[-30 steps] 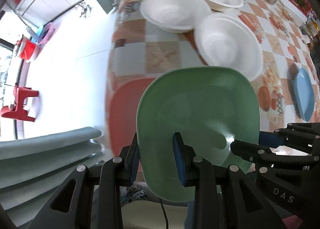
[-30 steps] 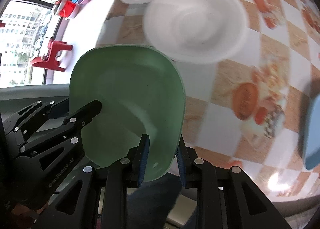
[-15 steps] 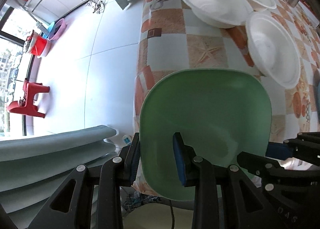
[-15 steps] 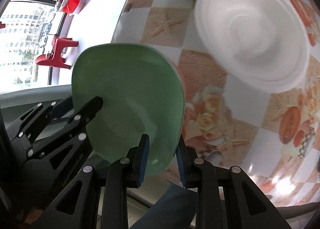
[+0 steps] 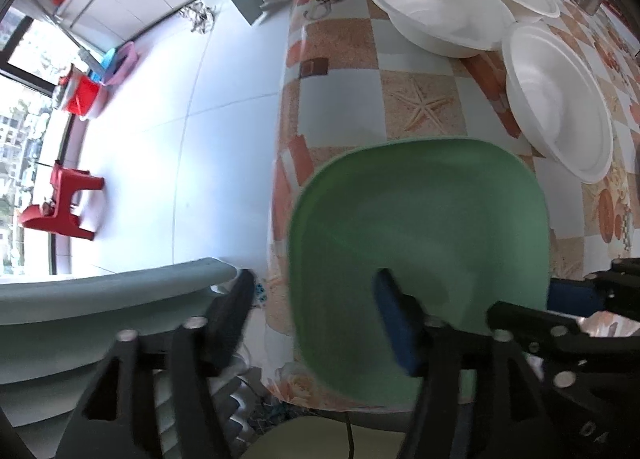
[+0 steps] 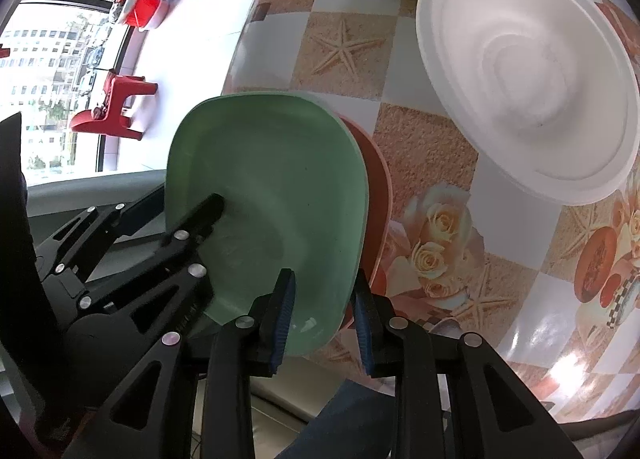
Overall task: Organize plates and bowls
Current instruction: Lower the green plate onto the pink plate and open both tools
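left gripper point(image 5: 316, 319) jaws opening, off green plate point(image 5: 420, 243) | right gripper point(image 6: 322, 313) alone pinches rim | risk: plate tips, slides off orange plate point(image 6: 376, 195)

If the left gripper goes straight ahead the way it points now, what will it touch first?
Most likely the green plate: the opening left gripper straddles its rim, so the plate lies directly ahead.

The left gripper point(image 5: 316, 311) has let go: its jaws are opening, spread wide off the rim of the green rounded-square plastic plate point(image 5: 420, 243), which has come lower, over an orange-red plate point(image 6: 376, 195) on the tablecloth.
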The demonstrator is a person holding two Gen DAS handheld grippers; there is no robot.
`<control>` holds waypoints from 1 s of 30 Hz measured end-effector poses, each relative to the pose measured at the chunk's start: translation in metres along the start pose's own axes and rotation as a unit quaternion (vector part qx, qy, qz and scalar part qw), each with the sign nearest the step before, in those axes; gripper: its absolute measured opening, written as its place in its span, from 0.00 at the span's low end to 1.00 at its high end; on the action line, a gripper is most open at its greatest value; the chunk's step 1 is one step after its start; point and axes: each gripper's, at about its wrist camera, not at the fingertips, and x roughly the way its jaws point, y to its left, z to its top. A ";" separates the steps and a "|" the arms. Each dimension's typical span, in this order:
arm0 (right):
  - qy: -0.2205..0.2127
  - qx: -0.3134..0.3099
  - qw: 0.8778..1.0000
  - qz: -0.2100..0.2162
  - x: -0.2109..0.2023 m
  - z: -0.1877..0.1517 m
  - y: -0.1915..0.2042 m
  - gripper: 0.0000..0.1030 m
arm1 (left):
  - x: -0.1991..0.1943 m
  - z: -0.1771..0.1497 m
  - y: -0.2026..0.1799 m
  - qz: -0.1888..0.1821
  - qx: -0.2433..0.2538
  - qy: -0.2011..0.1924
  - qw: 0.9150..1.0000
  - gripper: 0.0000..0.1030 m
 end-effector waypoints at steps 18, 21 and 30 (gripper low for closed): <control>-0.027 0.020 0.999 -0.040 -0.052 -0.058 -0.083 0.77 | -0.038 -0.021 -0.045 -0.064 0.023 -0.007 0.998 0.77; -0.031 0.049 0.997 -0.048 -0.062 -0.071 -0.107 0.77 | -0.048 -0.023 -0.079 -0.090 0.066 -0.010 0.994 0.77; -0.071 0.155 0.983 -0.070 -0.119 -0.108 -0.199 0.77 | -0.067 -0.010 -0.178 -0.152 0.169 -0.013 0.974 0.77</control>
